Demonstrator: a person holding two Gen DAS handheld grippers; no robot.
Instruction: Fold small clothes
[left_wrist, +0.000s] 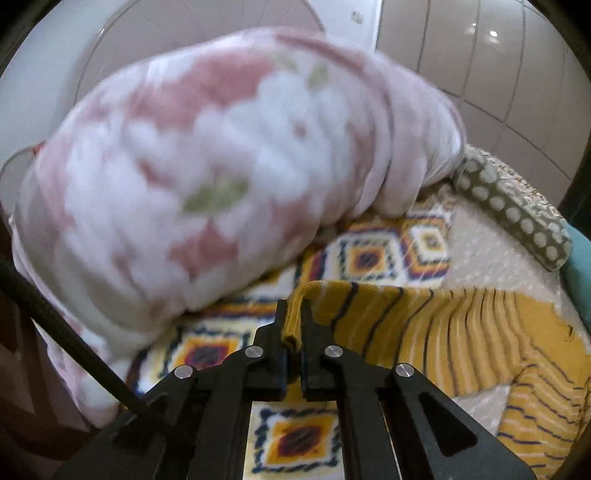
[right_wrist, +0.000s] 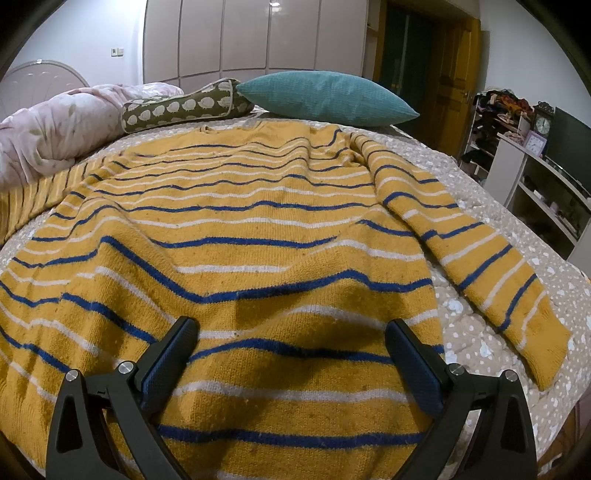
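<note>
The left gripper (left_wrist: 293, 325) is clamped on the sweater's (right_wrist: 236, 236) sleeve cuff (left_wrist: 295, 314), stretched towards 3 o'clock; the right gripper (right_wrist: 291, 343) gapes wide over the hem. The sweater lies flat on the bed (right_wrist: 480, 332), teal pillow (right_wrist: 325, 98) at 12 o'clock.

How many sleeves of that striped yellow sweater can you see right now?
2. One sleeve lies flat on the bed at the sweater's right side. The other sleeve is pinched in the left gripper, its cuff between the fingers.
</note>
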